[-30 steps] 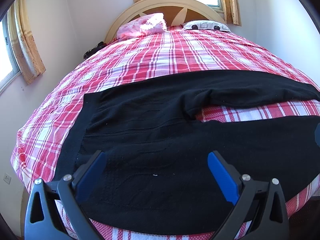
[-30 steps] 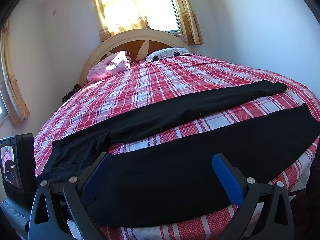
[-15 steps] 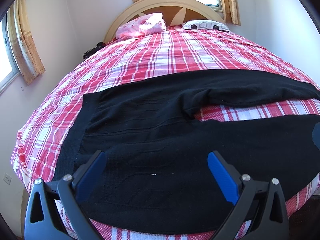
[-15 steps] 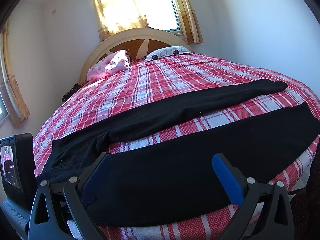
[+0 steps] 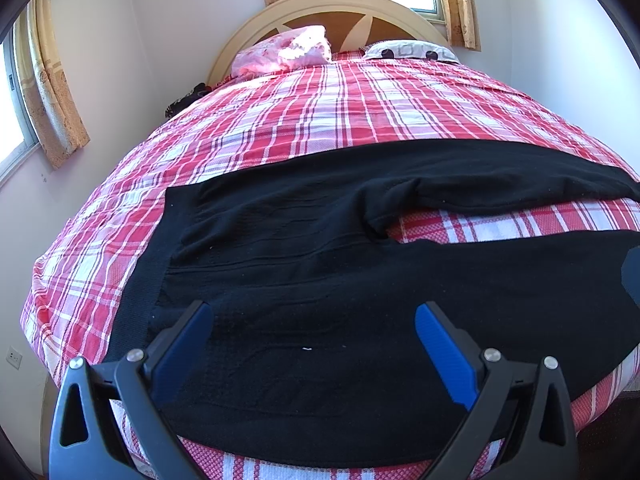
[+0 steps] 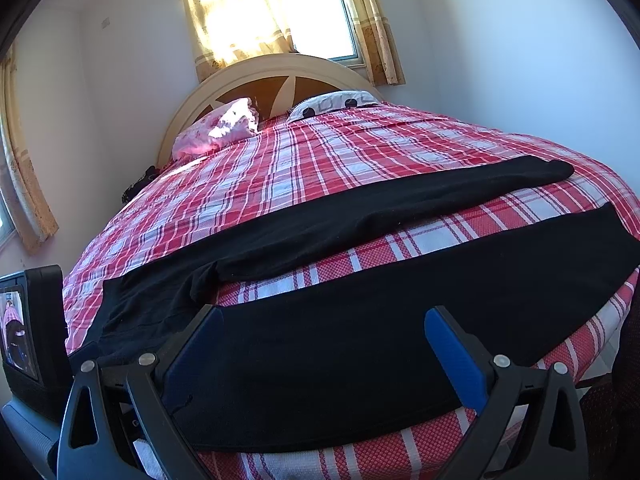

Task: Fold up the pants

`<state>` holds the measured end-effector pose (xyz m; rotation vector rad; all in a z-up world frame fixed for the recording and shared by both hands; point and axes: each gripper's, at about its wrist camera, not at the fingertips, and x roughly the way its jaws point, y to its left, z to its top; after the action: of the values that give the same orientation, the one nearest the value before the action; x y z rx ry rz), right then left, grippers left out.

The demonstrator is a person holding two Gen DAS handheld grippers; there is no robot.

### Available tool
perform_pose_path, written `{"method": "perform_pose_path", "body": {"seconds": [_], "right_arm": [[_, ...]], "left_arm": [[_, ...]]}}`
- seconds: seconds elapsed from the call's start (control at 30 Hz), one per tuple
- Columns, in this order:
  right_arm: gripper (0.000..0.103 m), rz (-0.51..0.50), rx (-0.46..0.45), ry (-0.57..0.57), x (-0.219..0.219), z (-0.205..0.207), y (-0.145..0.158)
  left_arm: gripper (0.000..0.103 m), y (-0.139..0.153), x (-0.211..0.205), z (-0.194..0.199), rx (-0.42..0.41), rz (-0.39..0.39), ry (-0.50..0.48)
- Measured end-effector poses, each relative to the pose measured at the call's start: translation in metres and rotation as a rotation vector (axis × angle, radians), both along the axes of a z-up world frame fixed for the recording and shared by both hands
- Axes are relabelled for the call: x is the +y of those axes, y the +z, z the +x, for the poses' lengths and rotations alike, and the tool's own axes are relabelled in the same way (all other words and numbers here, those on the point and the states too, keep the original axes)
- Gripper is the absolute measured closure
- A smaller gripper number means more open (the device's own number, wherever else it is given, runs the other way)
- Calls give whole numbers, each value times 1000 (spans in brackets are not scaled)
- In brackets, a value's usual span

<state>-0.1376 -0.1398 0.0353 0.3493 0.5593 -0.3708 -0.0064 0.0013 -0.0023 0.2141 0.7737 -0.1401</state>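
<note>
At the bottom of the left wrist view, the left gripper [image 5: 312, 316] has its blue-padded jaws spread wide with nothing between them, hovering above the waist end of the black pants [image 5: 320, 280]. Along the bottom of the right wrist view, the right gripper [image 6: 320, 320] is likewise wide apart and empty, above the nearer leg of the pants [image 6: 380, 320]. The pants lie flat across the near part of the red plaid bedspread [image 5: 320, 112], waistband toward the left of frame, both legs running to the right with a strip of plaid showing between them. Farther back, a pink pillow [image 6: 220, 128] and a white patterned pillow [image 6: 336, 102] rest against the curved headboard [image 6: 280, 68]. Curtains [image 6: 240, 8] hang at the top centre.
</note>
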Motion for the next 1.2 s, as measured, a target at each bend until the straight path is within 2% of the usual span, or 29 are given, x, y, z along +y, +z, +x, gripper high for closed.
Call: {"method": "perform_pose_path", "body": {"seconds": [1.2], "right_arm": [[1,2,13,1,1,3,-4]], "left_arm": [[0,-3,1,5,18,3,-6]]}}
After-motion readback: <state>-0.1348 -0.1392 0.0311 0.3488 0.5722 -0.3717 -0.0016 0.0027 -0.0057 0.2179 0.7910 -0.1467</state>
